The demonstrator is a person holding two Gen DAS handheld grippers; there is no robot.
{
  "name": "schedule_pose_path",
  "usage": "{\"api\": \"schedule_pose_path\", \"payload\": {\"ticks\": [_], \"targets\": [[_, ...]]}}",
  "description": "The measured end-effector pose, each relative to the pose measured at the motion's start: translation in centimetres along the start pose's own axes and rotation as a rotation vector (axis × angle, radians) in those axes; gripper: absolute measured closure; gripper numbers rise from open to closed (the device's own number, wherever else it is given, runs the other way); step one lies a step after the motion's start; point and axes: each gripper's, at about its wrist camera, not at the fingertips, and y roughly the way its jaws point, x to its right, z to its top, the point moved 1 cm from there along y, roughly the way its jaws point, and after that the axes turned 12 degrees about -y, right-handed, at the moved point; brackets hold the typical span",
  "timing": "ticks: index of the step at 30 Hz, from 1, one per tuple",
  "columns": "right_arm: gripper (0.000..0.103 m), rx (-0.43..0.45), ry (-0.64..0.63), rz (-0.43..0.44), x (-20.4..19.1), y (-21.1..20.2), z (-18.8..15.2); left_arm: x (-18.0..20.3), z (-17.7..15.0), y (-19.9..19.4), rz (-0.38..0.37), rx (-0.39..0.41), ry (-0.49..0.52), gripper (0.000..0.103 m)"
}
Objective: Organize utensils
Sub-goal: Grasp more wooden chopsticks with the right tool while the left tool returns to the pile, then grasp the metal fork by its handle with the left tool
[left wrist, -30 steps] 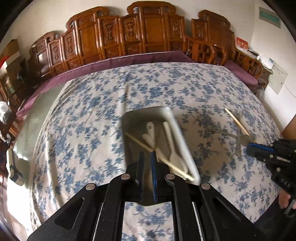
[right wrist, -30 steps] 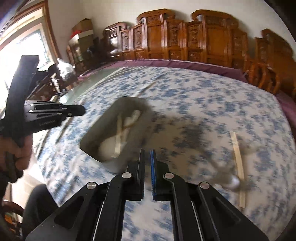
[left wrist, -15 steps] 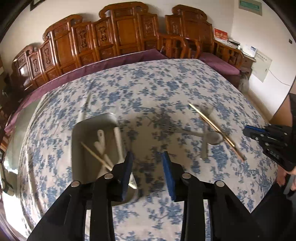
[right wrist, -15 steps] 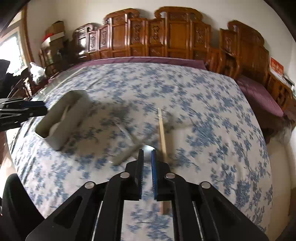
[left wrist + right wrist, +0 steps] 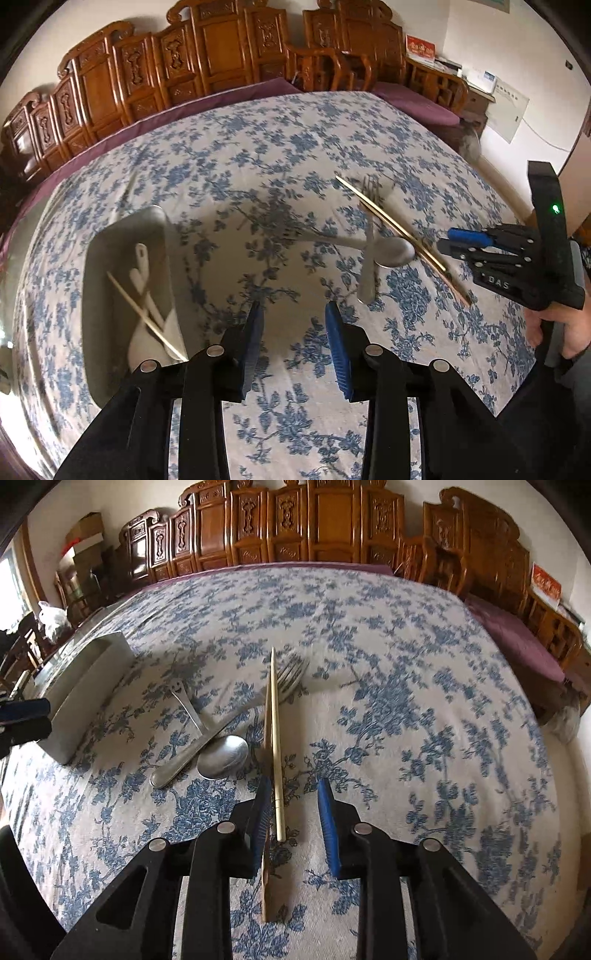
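Opening over the chopstick at lower centre, right gripper lines up a pick; left gripper hangs parted, empty, beside tray.

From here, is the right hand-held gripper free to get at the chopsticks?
Probably yes. The right hand-held gripper has its jaws opening over the near end of the chopsticks, nothing pressed yet. The spoon and fork lie to one side, and the left hand-held gripper is well away.
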Motion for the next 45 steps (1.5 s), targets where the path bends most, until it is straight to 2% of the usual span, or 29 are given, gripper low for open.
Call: {"api": "schedule_pose_path", "payload": {"ticks": [4,9,18,23,27,30,37,45], "targets": [[0.075,-0.010,0.033,0.058,0.5,1.0,0.1,0.6,-0.3,1.3,0.002,-0.019,0.005,0.071],[0.081,-0.017,0.016,0.050,0.7,2.0,0.7,1.4,-0.6,2.7,0.003,-0.045,0.013,0.071],[0.081,-0.031,-0.025,0.060,0.4,3.1,1.5,1.9,-0.7,4.0,0.005,-0.064,0.011,0.071],[0.082,-0.039,-0.079,0.021,-0.4,3.6,1.9,2.5,-0.9,4.4,0.009,-0.074,0.019,0.071],[0.095,-0.043,-0.087,-0.003,-0.1,3.7,1.8,2.9,-0.9,4.7,0.012,-0.080,0.020,0.071],[0.097,-0.043,-0.084,0.001,0.2,3.3,1.5,3.5,-0.7,5.0,0.012,-0.083,0.027,0.071],[0.097,-0.035,-0.050,-0.069,1.9,2.2,0.7,4.8,0.8,6.9,-0.006,-0.096,0.022,0.071],[0.097,-0.042,-0.006,-0.066,3.1,2.2,0.3,7.0,3.7,9.5,-0.040,-0.104,0.031,0.072]]}}
